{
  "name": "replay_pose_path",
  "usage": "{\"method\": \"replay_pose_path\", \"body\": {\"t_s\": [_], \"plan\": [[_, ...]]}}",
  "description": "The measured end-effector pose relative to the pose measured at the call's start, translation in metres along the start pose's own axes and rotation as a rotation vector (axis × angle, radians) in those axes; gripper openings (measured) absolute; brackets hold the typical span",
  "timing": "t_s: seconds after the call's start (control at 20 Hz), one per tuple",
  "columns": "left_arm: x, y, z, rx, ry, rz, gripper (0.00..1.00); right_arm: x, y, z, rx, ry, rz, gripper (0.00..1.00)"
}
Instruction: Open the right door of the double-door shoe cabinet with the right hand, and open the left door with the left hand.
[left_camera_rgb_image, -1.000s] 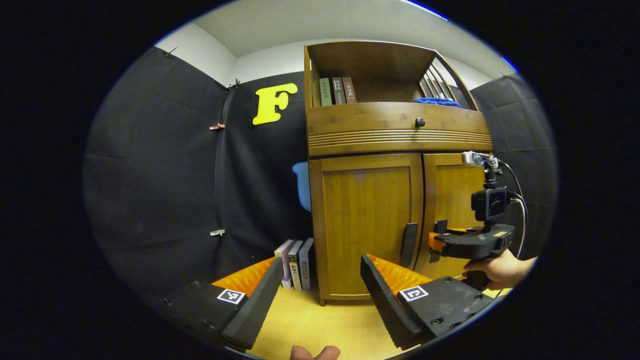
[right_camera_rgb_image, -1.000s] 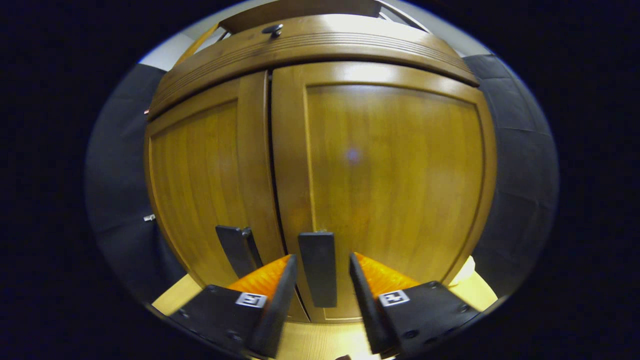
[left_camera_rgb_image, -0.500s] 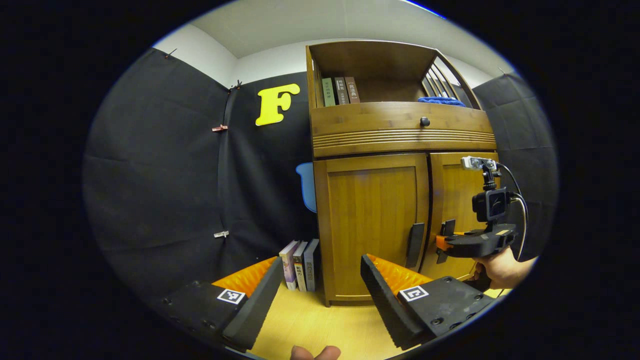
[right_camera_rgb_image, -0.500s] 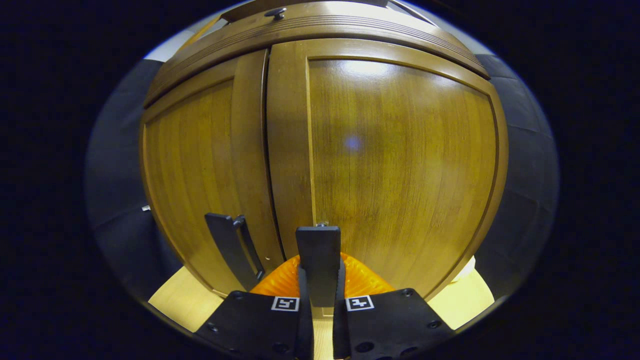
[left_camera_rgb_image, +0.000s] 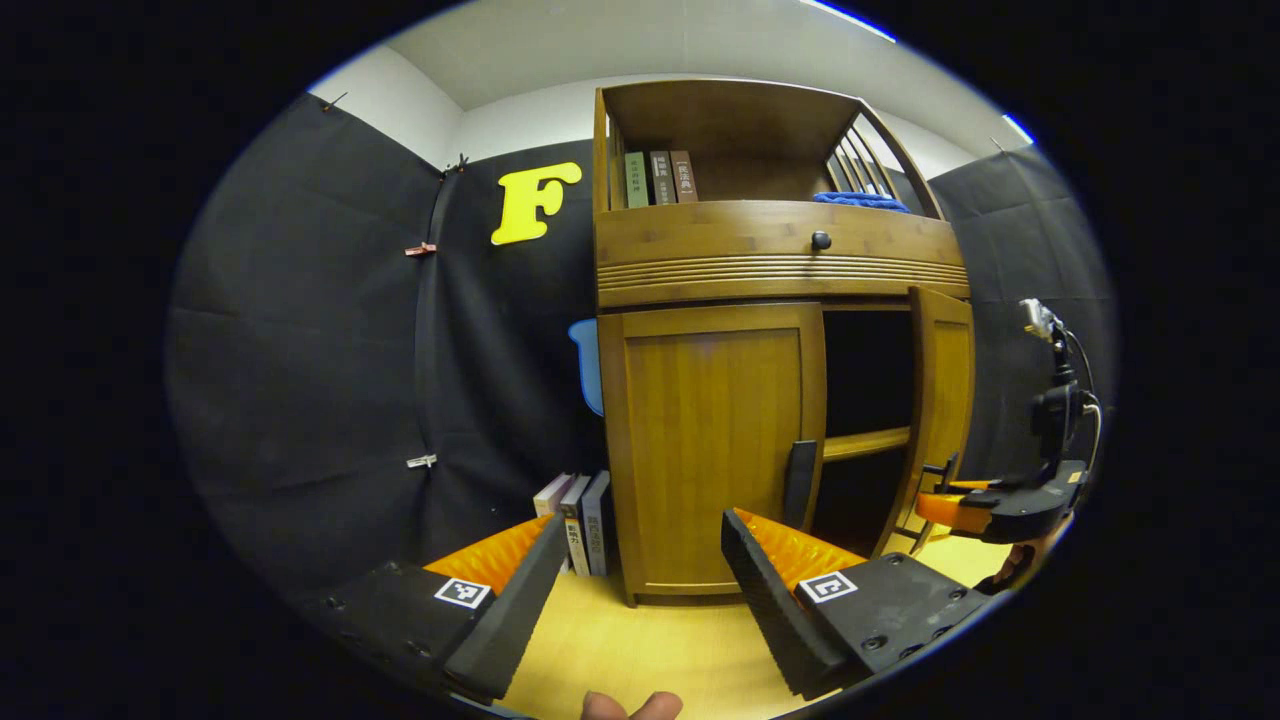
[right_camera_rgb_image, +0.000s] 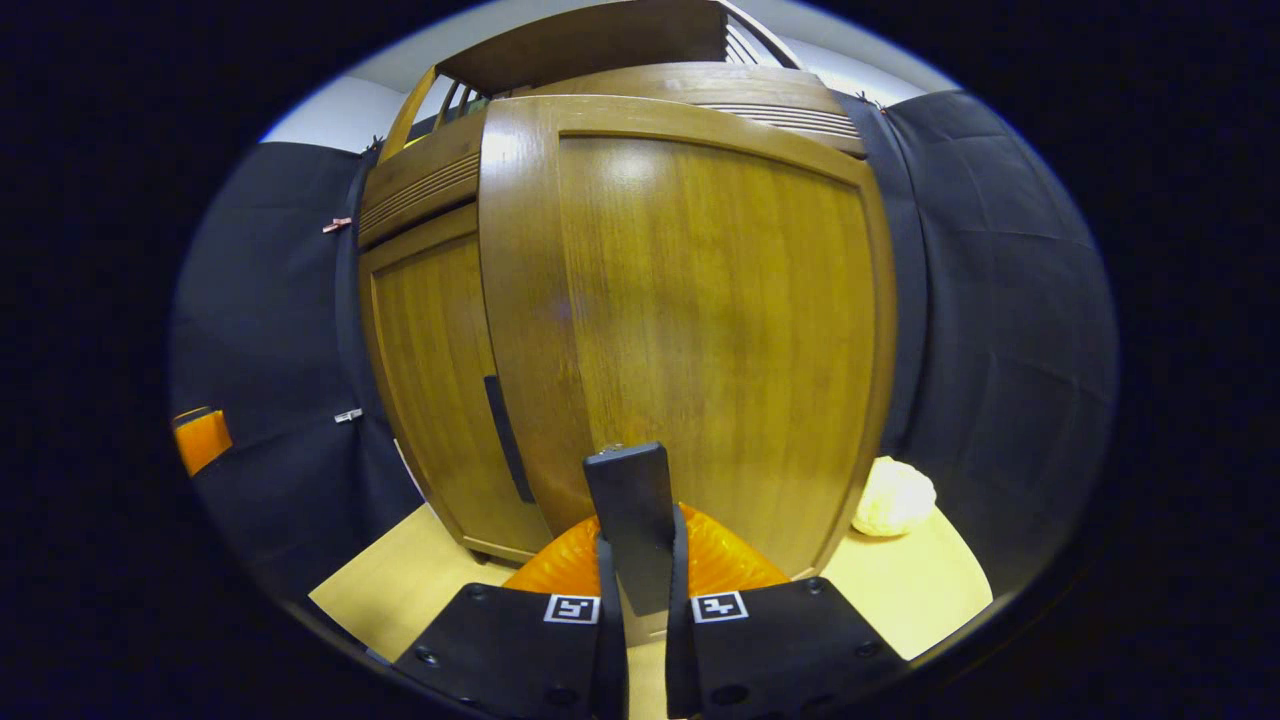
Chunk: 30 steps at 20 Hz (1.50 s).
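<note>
both fingers of the right gripper (right_camera_rgb_image: 640, 600) pinch the black handle (right_camera_rgb_image: 632, 525) of the right door (right_camera_rgb_image: 700, 320); that door stands swung out from the shoe cabinet (left_camera_rgb_image: 770, 270); the left gripper (left_camera_rgb_image: 640, 590) has its fingers wide apart, holding nothing, in front of the left door (left_camera_rgb_image: 715, 440), which is shut; books (left_camera_rgb_image: 578, 520) stand beside it on the floor.
</note>
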<state>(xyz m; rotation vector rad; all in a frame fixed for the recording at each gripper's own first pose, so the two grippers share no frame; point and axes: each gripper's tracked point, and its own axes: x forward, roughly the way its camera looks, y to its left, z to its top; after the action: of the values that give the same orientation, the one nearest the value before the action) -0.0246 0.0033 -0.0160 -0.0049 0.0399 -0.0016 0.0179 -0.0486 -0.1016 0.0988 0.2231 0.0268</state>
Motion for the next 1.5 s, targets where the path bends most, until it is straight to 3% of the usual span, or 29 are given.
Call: {"method": "replay_pose_path", "body": {"t_s": [0.05,0.45,0.55,0.75,0.9,0.95,1.0,1.25,1.5], "plan": [[0.001,-0.004,0.000,0.002,-0.001,-0.008,0.99,-0.009,-0.007,0.000,0.004,0.000,-0.009,0.18],[0.018,-0.045,-0.004,-0.011,0.019,-0.092,0.96,-0.077,-0.075,-0.006,0.032,0.022,-0.102,0.18],[0.022,-0.056,-0.005,-0.014,0.022,-0.112,1.00,-0.090,-0.094,-0.007,0.062,0.031,-0.131,0.17],[0.031,-0.075,-0.007,-0.006,0.030,-0.147,0.96,-0.110,-0.131,-0.005,0.140,0.031,-0.179,0.16],[0.035,-0.088,-0.008,0.001,0.033,-0.162,0.96,-0.121,-0.160,-0.006,0.123,0.022,-0.225,0.12],[0.037,-0.092,-0.008,0.001,0.034,-0.167,0.96,-0.125,-0.170,-0.004,0.109,0.017,-0.239,0.21],[0.039,-0.096,-0.009,0.000,0.036,-0.170,0.96,-0.130,-0.179,-0.001,0.095,0.009,-0.249,0.12],[0.059,-0.114,-0.018,-0.015,0.055,-0.178,0.99,-0.146,-0.221,0.013,0.071,-0.025,-0.316,0.11],[0.088,-0.135,-0.024,-0.058,0.083,-0.194,0.96,-0.157,-0.227,0.019,0.059,-0.042,-0.313,0.11]]}}
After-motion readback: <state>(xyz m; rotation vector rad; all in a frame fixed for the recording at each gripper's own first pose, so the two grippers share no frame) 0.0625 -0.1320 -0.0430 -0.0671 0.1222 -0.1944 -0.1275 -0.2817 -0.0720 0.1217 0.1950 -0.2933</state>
